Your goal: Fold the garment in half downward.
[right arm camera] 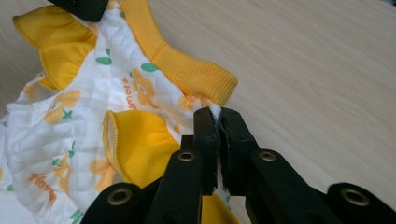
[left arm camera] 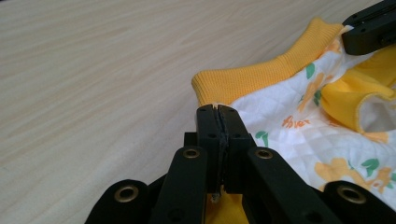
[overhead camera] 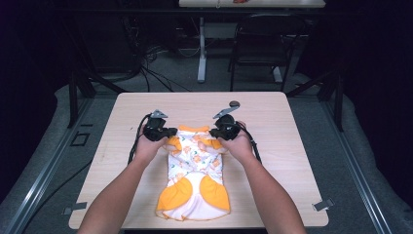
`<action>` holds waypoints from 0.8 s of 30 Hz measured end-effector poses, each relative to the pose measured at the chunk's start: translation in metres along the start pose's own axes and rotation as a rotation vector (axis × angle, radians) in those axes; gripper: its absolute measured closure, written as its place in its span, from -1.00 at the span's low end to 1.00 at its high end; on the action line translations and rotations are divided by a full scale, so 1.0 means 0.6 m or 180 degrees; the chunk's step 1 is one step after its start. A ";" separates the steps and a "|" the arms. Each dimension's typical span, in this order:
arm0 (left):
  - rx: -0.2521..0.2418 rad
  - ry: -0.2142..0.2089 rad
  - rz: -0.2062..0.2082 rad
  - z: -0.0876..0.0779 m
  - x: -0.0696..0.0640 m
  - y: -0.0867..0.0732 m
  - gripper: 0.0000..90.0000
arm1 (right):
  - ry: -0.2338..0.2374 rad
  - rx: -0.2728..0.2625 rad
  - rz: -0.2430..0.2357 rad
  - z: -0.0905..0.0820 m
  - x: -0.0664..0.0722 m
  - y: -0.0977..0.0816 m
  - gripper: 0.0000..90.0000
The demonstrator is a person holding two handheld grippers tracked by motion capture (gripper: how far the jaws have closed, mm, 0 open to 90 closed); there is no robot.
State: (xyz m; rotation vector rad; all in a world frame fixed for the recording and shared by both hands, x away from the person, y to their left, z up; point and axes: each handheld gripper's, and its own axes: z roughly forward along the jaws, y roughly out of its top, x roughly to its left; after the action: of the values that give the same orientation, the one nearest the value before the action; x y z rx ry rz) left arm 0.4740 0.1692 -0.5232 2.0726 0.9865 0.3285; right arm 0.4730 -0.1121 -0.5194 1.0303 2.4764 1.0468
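Note:
A small white quilted garment (overhead camera: 195,170) with orange flowers, a yellow ribbed collar and yellow ruffled sleeves lies in the middle of the wooden table (overhead camera: 272,122), collar at the far end. My left gripper (overhead camera: 168,134) sits at its left shoulder and my right gripper (overhead camera: 214,132) at its right shoulder. In the left gripper view the jaws (left arm camera: 217,109) are shut on the garment's edge just below the collar (left arm camera: 261,77). The right gripper view shows its own jaws (right arm camera: 218,112) pinching white fabric beside the collar end (right arm camera: 201,77). The top end of the garment is raised a little.
A small dark round spot (overhead camera: 234,103) sits on the table behind the right gripper. Beyond the far edge stand a black chair (overhead camera: 263,44) and a white table leg (overhead camera: 201,53), with cables on the floor. Grey clips (overhead camera: 324,204) mark the near corners.

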 end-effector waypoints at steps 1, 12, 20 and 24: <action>0.0000 0.0000 0.0000 0.000 0.000 0.000 0.98 | 0.0000 0.0000 0.0000 0.000 0.000 0.000 0.91; -0.0163 0.0078 0.0209 -0.045 -0.005 0.037 0.98 | -0.0094 -0.0188 -0.0192 -0.044 0.009 0.038 0.91; -0.0273 0.0099 0.0234 -0.068 -0.007 0.058 0.98 | -0.0158 -0.0262 -0.0256 -0.066 0.011 0.059 0.91; -0.0303 0.0105 0.0244 -0.075 -0.007 0.065 0.98 | -0.0182 -0.0289 -0.0287 -0.074 0.014 0.069 0.91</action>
State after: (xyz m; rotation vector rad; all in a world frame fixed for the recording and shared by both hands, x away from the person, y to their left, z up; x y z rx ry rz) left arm 0.4685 0.1766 -0.4641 2.0274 0.8952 0.4422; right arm 0.4667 -0.1093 -0.4585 0.9003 2.3828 1.0760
